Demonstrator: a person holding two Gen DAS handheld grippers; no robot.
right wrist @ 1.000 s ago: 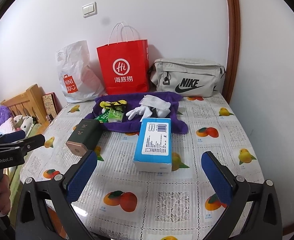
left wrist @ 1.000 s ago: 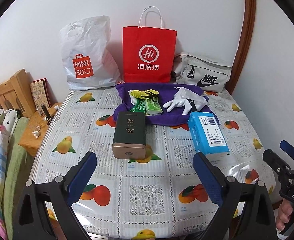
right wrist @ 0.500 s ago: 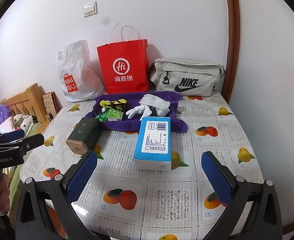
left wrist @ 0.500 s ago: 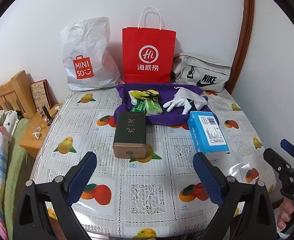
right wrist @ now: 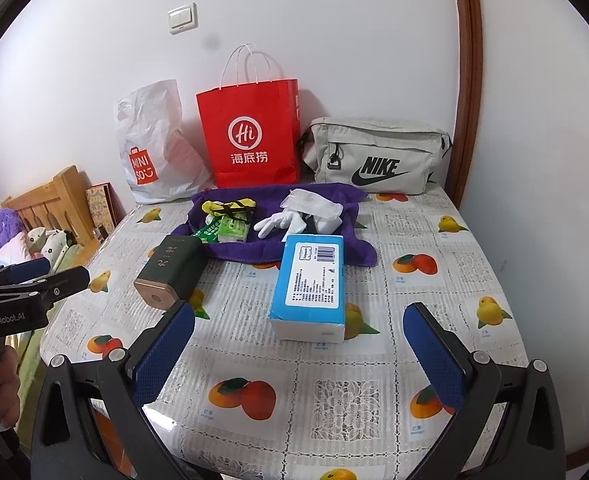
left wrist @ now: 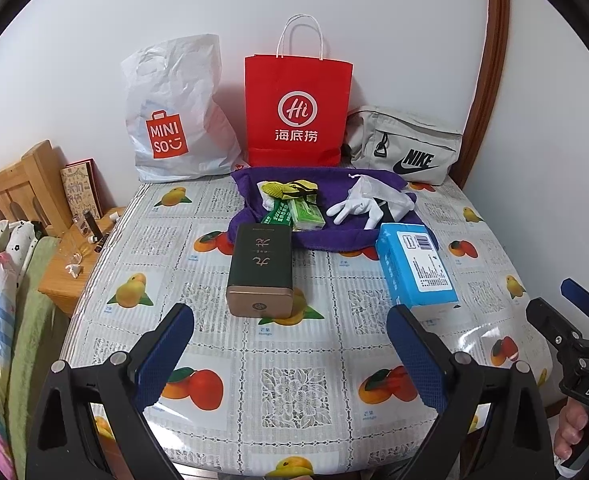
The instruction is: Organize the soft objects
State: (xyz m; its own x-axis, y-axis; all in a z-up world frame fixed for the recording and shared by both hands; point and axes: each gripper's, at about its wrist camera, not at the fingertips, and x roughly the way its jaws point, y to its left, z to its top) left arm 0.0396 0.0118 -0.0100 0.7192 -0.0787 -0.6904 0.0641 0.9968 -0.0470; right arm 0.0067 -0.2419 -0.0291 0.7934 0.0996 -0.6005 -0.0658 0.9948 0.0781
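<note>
A purple cloth [left wrist: 326, 236] [right wrist: 346, 196] lies at the back of the table. On it are white gloves [left wrist: 354, 206] [right wrist: 284, 220], a yellow-black item [left wrist: 290, 189] [right wrist: 228, 205] and green tissue packs [left wrist: 304, 213] [right wrist: 232, 229]. A blue tissue pack [left wrist: 414, 266] [right wrist: 312, 280] and a dark green box [left wrist: 262, 268] [right wrist: 172, 268] lie in front. My left gripper [left wrist: 290, 360] and right gripper [right wrist: 298, 356] are open and empty above the table's front edge.
A white Miniso bag [left wrist: 174, 116], a red paper bag [left wrist: 296, 112] and a grey Nike bag [left wrist: 406, 148] stand against the back wall. A wooden nightstand [left wrist: 70, 264] and bed are left of the table [left wrist: 294, 392].
Both grippers have pulled back and risen slightly, so the table objects look a little farther away. Nothing on the table has moved.
</note>
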